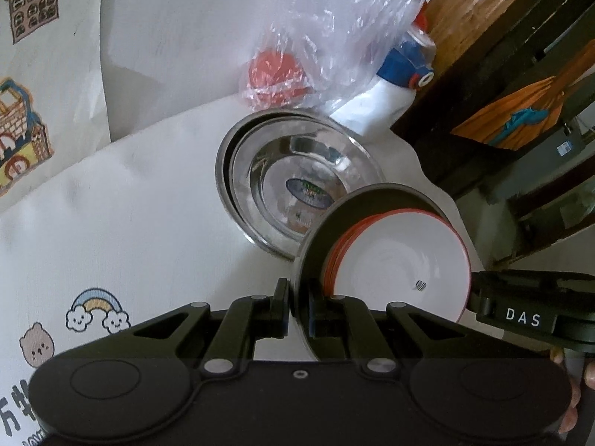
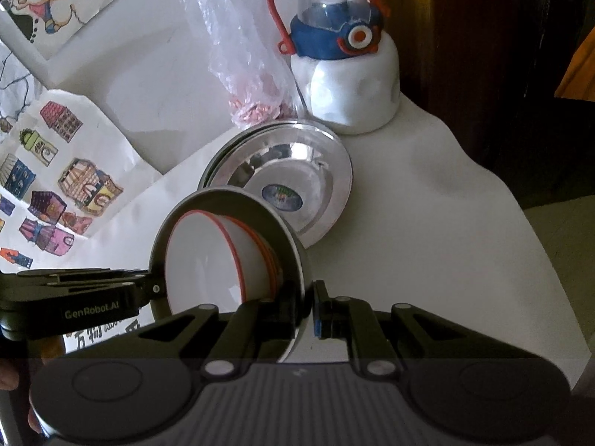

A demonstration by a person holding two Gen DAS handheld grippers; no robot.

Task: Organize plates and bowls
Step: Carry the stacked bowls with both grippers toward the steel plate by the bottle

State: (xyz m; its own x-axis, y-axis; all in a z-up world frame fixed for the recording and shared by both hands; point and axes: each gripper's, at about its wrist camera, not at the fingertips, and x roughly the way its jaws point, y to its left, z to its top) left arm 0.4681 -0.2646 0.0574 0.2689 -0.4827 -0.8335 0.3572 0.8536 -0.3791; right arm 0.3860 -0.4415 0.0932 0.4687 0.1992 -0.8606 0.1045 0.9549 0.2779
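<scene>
From the left wrist, the plastic bag (image 1: 327,37) veils a red thing (image 1: 275,74), perhaps a lid. At two o'clock the bottle (image 1: 394,85) stands half hidden behind it. The steel plates' (image 1: 260,171) sticker (image 1: 308,193) is too blurred to read.

Your table (image 2: 465,230) is draped in a white cloth. On it you have stacked steel plates (image 2: 297,186), a white bottle (image 2: 349,85) with a blue cap, and a clear plastic bag (image 1: 297,59) behind.
</scene>
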